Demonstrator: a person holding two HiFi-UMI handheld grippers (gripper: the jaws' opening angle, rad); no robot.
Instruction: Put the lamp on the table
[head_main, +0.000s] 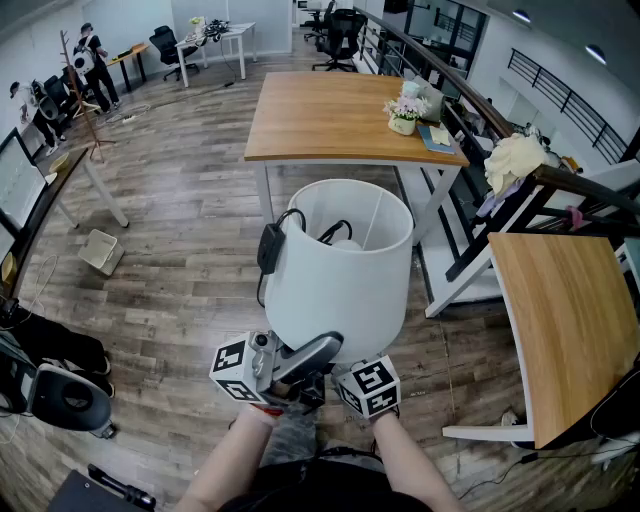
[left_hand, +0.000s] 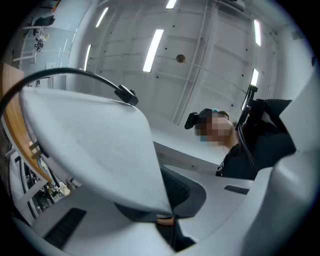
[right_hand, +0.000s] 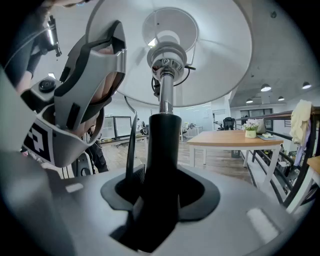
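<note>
The lamp's white drum shade (head_main: 340, 255) fills the middle of the head view, held up over the wooden floor. A black cord and adapter (head_main: 270, 248) hang over its rim. My left gripper (head_main: 300, 360) sits under the shade, shut on the shade's lower edge (left_hand: 90, 145); the fabric runs down between its jaws (left_hand: 167, 217). My right gripper (head_main: 345, 385) is beside it, shut on the lamp's black stem (right_hand: 162, 150), which stands upright between the jaws (right_hand: 160, 200). The lamp's base is hidden. A wooden table (head_main: 340, 115) stands ahead, beyond the shade.
A flower pot (head_main: 404, 115) and a book lie at that table's right end. A second wooden table (head_main: 565, 320) is at the right, with a railing (head_main: 470, 100) behind. A small bin (head_main: 100, 250) sits on the floor at the left. People (head_main: 95, 60) and office chairs are far back.
</note>
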